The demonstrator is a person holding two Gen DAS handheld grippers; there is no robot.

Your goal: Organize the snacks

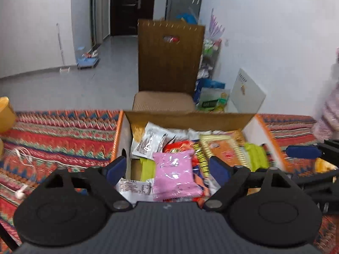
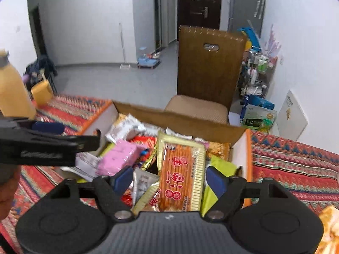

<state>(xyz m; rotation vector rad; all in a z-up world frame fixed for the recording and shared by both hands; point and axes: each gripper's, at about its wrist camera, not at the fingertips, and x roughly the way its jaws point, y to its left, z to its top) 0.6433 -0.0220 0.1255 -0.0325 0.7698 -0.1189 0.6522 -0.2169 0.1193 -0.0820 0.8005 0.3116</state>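
Right wrist view: the right gripper (image 2: 169, 178) hangs wide and empty over a cardboard box (image 2: 180, 118) crammed with snacks, its jaws straddling an orange stick-snack packet (image 2: 180, 175) that lies directly ahead and below, long axis running away from the fingers. The left gripper (image 1: 167, 169), equally wide and empty, hovers over a pink packet (image 1: 174, 174) centred between its blue pads (image 1: 115, 167). Each hand appears nearest its own packet; a straight descent looks the likely next move for either.
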